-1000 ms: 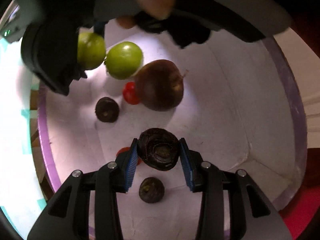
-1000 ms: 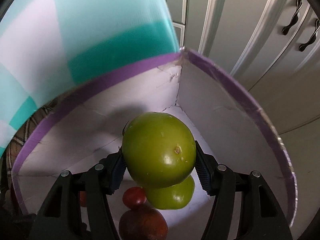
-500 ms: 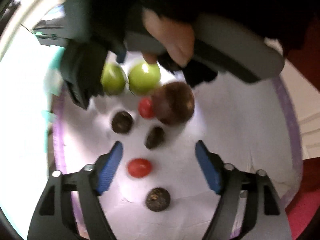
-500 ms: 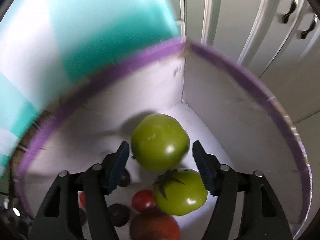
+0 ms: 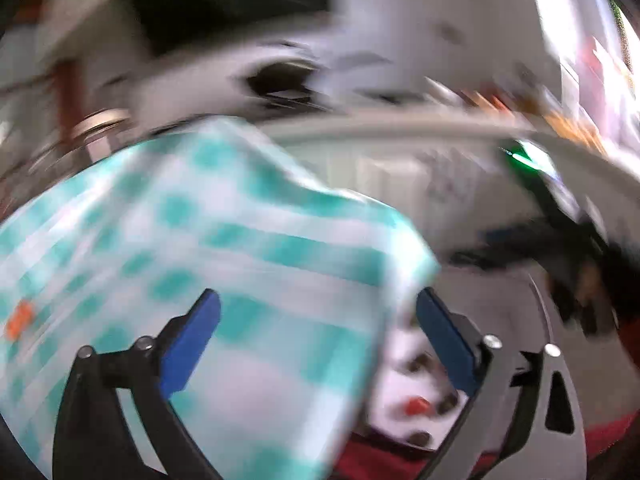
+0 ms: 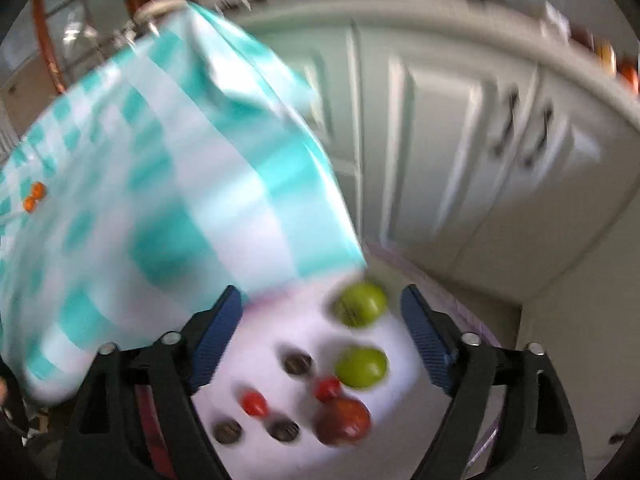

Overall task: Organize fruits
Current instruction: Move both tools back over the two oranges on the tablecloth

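Both views are motion-blurred. In the right wrist view my right gripper (image 6: 322,334) is open and empty, high above a white box with a purple rim (image 6: 452,292). In the box lie two green tomatoes (image 6: 360,304) (image 6: 361,367), a large dark red fruit (image 6: 343,420), two small red tomatoes (image 6: 254,402) and three small dark fruits (image 6: 298,363). In the left wrist view my left gripper (image 5: 318,332) is open and empty, over the edge of a teal-checked tablecloth (image 5: 192,280). The box bottom (image 5: 404,376) shows low right with a red fruit (image 5: 416,405) and dark ones.
The teal-checked tablecloth (image 6: 152,200) covers a table left of the box; two small orange things (image 6: 34,196) lie on it. Pale green cabinet doors (image 6: 460,152) with dark handles stand behind. My right gripper's body (image 5: 568,256) shows at right in the left wrist view.
Both grippers have let go of their fruit into the box, opened wide and pulled up and back. The green tomato and the dark fruit now lie in the box.
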### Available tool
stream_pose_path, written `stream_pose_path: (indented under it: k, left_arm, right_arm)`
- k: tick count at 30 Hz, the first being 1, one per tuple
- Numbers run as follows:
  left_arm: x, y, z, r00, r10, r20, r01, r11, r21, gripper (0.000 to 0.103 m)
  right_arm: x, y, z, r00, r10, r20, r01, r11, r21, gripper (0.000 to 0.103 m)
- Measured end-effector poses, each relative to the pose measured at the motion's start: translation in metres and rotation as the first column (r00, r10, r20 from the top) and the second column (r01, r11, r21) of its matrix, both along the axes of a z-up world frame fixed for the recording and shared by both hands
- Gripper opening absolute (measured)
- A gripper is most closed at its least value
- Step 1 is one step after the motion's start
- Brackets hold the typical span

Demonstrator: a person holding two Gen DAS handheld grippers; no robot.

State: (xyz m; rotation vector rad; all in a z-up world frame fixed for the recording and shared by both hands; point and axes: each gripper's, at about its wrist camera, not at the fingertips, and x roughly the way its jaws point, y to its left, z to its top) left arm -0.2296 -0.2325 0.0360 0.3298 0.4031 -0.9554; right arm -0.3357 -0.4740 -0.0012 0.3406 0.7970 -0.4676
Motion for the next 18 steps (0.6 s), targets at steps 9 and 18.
stream_pose_path:
  k: [9, 18]
  left_arm:
    - [0.176, 0.159, 0.024, 0.792, 0.582, -0.182, -0.6, 0.797, -0.063, 0.101]
    - [0.31, 0.292, 0.022, 0.436, 0.822, -0.367, -0.897, 0.431, -0.101, 0.101]
  right_arm:
    - [0.132, 0.123, 0.076, 0.936, 0.3, 0.184, -0.302, 0.953, -0.019, 0.088]
    - [0.291, 0.26, 0.036, 0.808, 0.582, 0.09, -0.586, 0.811, 0.014, 0.088]
